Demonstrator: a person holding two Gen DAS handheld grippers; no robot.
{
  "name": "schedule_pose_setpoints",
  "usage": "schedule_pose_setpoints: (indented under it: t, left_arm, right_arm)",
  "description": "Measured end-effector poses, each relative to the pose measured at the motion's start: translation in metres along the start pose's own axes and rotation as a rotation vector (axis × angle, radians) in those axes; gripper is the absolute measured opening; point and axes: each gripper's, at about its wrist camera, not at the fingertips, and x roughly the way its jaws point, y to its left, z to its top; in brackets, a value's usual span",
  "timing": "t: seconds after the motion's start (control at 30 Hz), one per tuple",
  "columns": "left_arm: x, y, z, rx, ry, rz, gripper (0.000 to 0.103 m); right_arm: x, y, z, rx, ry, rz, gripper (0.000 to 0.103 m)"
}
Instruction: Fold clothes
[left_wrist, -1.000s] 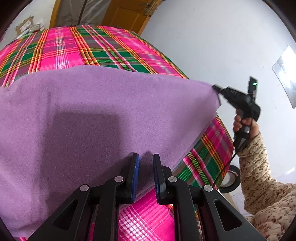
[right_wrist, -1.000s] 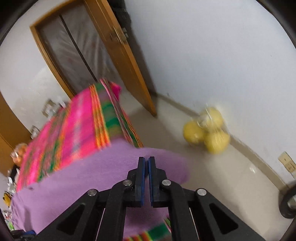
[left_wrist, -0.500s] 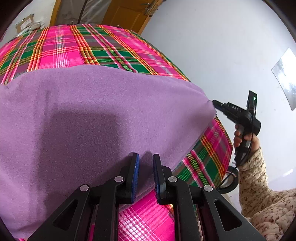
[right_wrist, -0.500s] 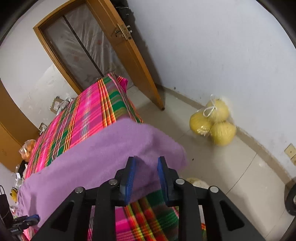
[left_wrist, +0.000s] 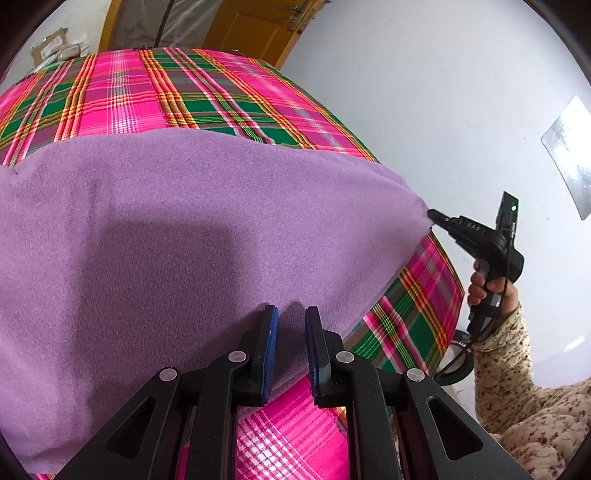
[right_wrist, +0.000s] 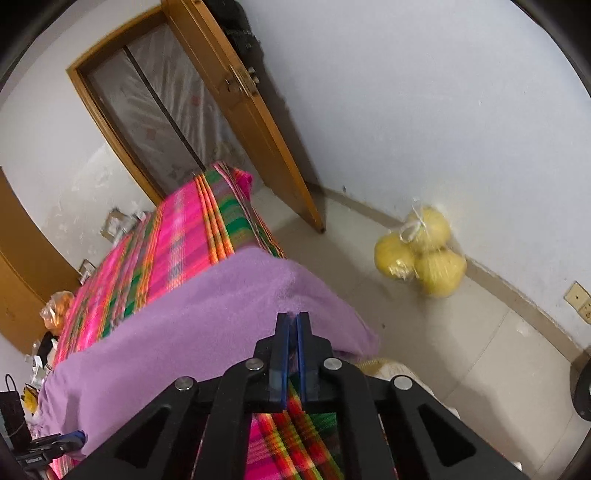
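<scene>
R gripper (right_wrist: 292, 321), spread 0.5 s earlier, had pressed together on near right corner of purple cloth (left_wrist: 192, 236) lying flat on plaid-covered table (left_wrist: 207, 99); L gripper (left_wrist: 291, 317) stayed spread over near edge w/o pinching, so a corner lift for a fold looked likely.

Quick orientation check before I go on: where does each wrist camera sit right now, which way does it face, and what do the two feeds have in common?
Left wrist: rides the left gripper, facing across the purple cloth on the plaid bedspread towards the door; fingers open; the right gripper, hand and floral sleeve show.
Right wrist: rides the right gripper, shut on the cloth's corner, facing along the bed towards the door and the bagged yellow fruit; the left gripper peeks in.
Shared: cloth, bedspread, door, and each other's gripper.
</scene>
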Motion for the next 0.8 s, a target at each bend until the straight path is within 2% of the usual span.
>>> schedule_pose_setpoints:
  t: [0.1, 0.2, 0.37, 0.43, 0.5, 0.6, 0.8]
  left_arm:
    - [0.001, 0.0, 0.0, 0.0, 0.0, -0.003, 0.015]
    - [0.0, 0.001, 0.001, 0.001, 0.001, -0.006, 0.015]
    - [0.0, 0.002, 0.001, 0.0, 0.002, -0.015, 0.015]
    - [0.0, 0.002, 0.001, -0.001, 0.003, -0.018, 0.015]
    - [0.0, 0.002, 0.001, 0.0, 0.003, -0.019, 0.015]
    - [0.0, 0.002, 0.001, -0.001, 0.004, -0.024, 0.015]
    - [0.0, 0.005, 0.002, -0.007, 0.007, -0.037, 0.015]
  right_arm:
    - [0.004, 0.003, 0.001, -0.029, 0.028, -0.063, 0.005]
    - [-0.001, 0.009, 0.009, -0.036, 0.005, -0.124, 0.006]
    - [0.002, 0.023, 0.028, -0.045, -0.045, -0.049, 0.007]
    - [0.01, 0.032, 0.037, -0.065, -0.05, -0.032, 0.011]
    - [0.023, 0.039, 0.047, -0.082, -0.035, -0.013, 0.018]
    - [0.043, 0.041, 0.058, -0.055, 0.017, 0.029, 0.019]
    - [0.067, 0.04, 0.062, -0.032, 0.071, 0.045, 0.026]
